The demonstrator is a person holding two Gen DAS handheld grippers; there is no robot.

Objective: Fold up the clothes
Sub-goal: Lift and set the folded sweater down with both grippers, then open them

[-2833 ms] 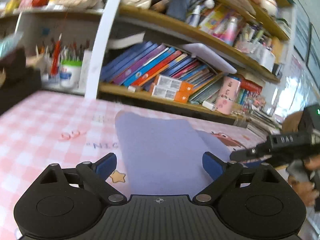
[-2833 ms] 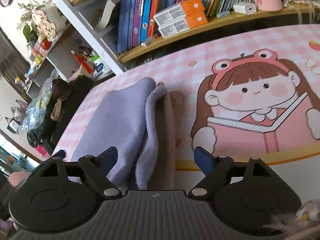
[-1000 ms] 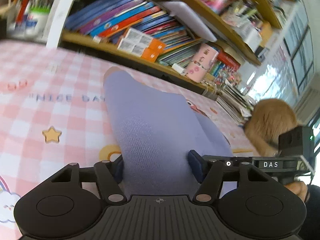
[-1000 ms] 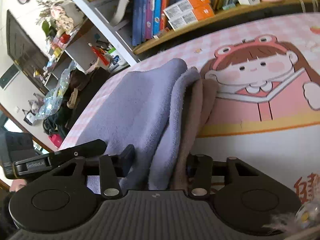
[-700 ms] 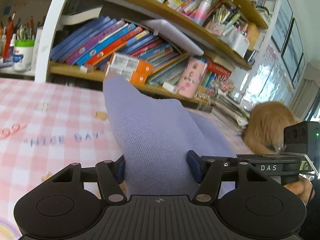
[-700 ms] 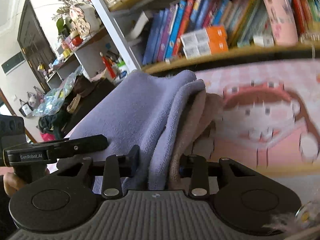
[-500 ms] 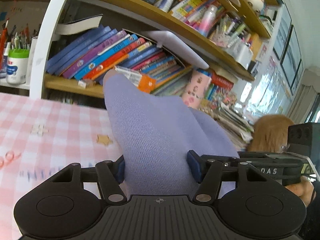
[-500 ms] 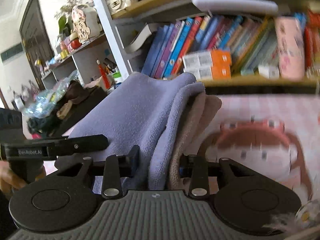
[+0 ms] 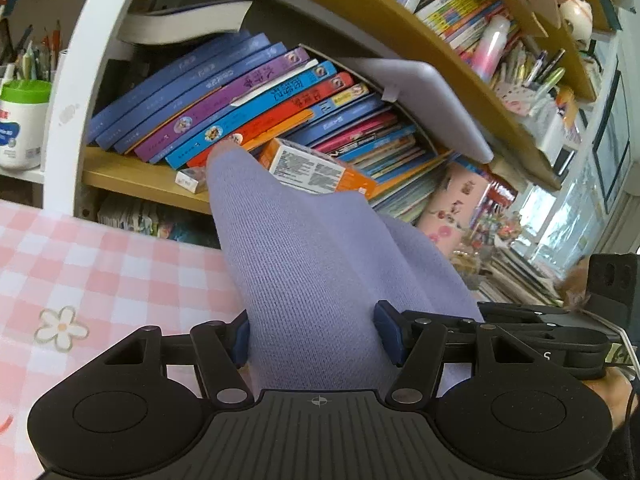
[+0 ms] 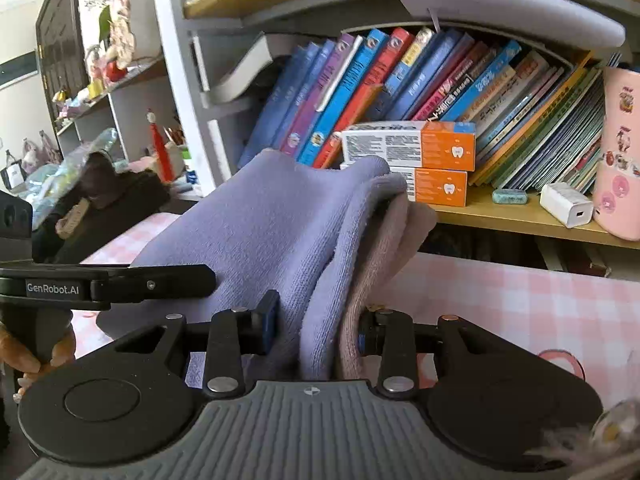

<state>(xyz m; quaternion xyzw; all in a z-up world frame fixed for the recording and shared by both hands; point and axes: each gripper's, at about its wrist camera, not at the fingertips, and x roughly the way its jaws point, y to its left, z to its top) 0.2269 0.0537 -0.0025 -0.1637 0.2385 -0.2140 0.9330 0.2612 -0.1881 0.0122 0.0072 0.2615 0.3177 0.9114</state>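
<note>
Both grippers clamp one folded lavender garment, lifted above the tablecloth.
Left gripper and right gripper pinch the lavender garment side by side at its near end; its length runs forward toward the bookshelf, over the pink checked tablecloth.

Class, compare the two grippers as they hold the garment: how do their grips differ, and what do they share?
The left gripper clamps a broad, smooth lilac span of the garment; the right gripper clamps a narrower bundle of folded edges. Only lilac shows in the left gripper's hold, while the right gripper's also shows a beige inner layer. Both are shut on the same garment.
</note>
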